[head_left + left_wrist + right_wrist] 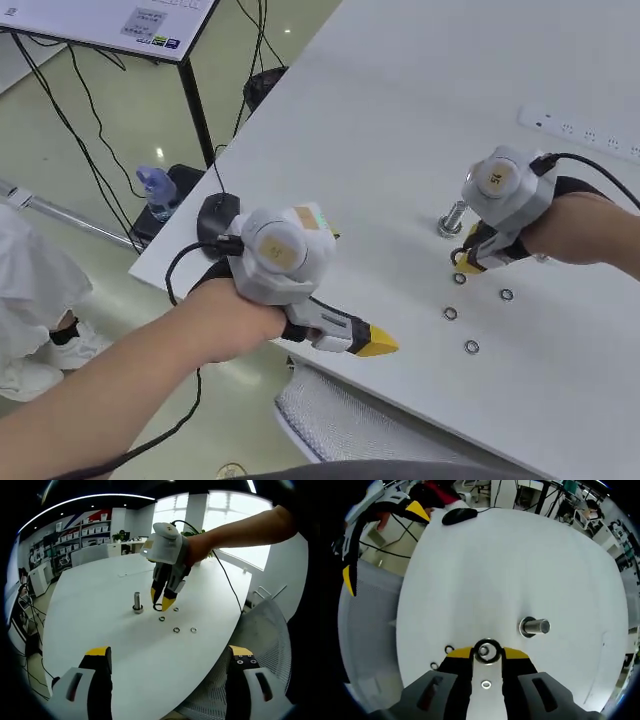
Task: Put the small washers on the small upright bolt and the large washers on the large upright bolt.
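Downward, right gripper (pixel 487 653) angled, pinching washer (pixel 487 640)

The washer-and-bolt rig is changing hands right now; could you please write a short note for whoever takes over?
Left gripper: open, empty, hovering at the near edge of the table.
Right gripper: shut on one washer, held above the table close to the upright bolt.
Four loose washers lie flat on the table by the right gripper.
Done: one washer picked up. I cannot tell whether any is on the bolt.
Left: seat the held washer on its matching bolt, then sort the four.
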A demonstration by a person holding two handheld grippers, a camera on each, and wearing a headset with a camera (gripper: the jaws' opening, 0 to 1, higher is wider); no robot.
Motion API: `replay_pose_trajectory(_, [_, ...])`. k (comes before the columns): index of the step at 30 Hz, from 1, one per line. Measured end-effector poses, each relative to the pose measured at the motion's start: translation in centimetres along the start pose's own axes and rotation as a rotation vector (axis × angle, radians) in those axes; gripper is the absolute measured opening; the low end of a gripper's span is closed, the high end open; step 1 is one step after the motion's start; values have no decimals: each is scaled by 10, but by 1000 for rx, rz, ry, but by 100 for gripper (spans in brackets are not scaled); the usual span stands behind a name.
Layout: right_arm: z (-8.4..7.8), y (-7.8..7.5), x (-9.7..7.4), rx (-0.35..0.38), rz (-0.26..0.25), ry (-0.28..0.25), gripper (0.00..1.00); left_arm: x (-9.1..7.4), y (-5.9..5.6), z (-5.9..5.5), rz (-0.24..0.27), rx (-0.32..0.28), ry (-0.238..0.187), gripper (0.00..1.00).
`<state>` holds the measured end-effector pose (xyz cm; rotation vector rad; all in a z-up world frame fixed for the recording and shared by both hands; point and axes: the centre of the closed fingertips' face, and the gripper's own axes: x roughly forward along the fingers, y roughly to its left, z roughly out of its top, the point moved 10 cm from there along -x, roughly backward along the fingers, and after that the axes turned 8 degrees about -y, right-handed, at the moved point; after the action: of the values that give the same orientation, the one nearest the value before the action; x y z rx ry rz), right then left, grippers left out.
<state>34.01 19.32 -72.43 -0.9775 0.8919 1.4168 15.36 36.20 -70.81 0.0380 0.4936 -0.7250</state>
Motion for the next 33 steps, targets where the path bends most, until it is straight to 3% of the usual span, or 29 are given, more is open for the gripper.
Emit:
replay_pose_trajectory(9, [0, -19, -18, 7, -29, 21, 21, 1, 0, 2, 6, 6, -4, 95])
replay_pose_trajectory(15, [10, -28, -27, -12, -52, 14, 21, 1, 1, 1, 15, 3, -8, 96])
replay_pose_trajectory(26, [26, -51, -24, 14, -71, -33, 21, 1, 3, 0, 21, 3, 1, 98])
replay_pose_trajectory(33, [30, -57, -14, 3, -70, -20, 21, 5, 1, 1, 10, 1, 2, 99])
